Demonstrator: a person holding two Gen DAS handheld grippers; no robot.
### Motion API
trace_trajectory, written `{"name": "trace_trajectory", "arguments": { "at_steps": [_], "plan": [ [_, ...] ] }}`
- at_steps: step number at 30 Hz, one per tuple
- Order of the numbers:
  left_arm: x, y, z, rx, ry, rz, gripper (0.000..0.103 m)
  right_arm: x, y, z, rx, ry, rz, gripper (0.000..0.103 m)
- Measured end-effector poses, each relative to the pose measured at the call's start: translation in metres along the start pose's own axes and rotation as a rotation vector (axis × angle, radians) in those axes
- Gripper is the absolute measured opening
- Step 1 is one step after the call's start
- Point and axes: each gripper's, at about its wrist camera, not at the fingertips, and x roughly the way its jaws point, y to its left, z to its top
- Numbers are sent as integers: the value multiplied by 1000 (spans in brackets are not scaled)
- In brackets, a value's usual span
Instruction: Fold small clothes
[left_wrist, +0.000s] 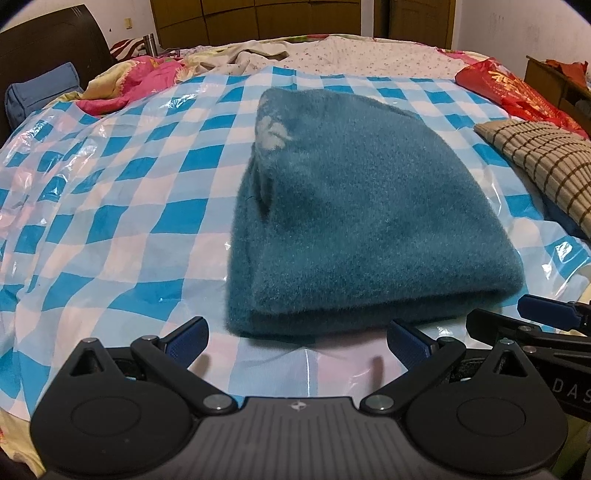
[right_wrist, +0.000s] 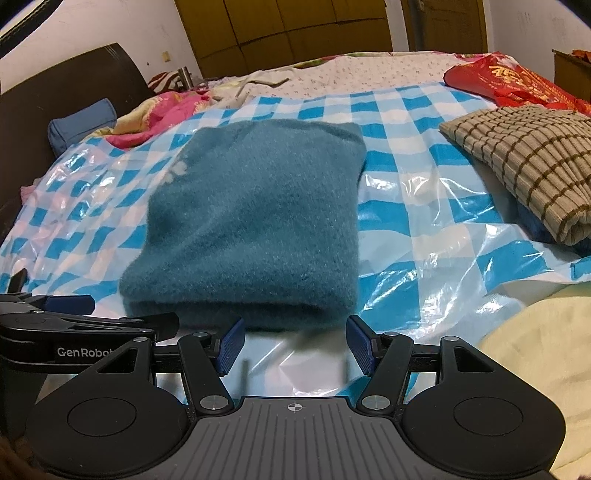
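Both grippers sit low at the near edge of the bed, side by side, and neither grasps anything. In the left wrist view, the left gripper (left_wrist: 298, 339) has its blue-padded fingers spread wide, empty, just short of the folded teal fuzzy garment (left_wrist: 343, 218), which fills the middle of the frame. That garment lies folded into a thick rectangle on a blue-and-white checked plastic sheet (left_wrist: 110, 177), with a pale flower pattern near its upper left corner. At the upper left of the frame are a blue cushion (left_wrist: 40, 92) and a pink floral quilt (left_wrist: 136, 79); at the right edge, a folded beige checked garment (left_wrist: 543, 158) and a red bag (left_wrist: 509, 92) behind it.

In the right wrist view, the left gripper's side shows at the lower left, and the right gripper (right_wrist: 295, 345) at bottom centre is likewise parted and empty, its fingertips close to the teal garment's near fold. The beige checked garment lies at the right, well apart from the teal one, and a cream blanket (right_wrist: 535, 350) fills the lower right.
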Motion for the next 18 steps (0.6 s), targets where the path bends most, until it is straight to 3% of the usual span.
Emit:
{"name": "trace_trajectory", "arguments": {
  "at_steps": [18],
  "plan": [
    [-2,-1,-3,8,-11,15,103,0,1,-1,-2,1,-21,61]
  ]
}}
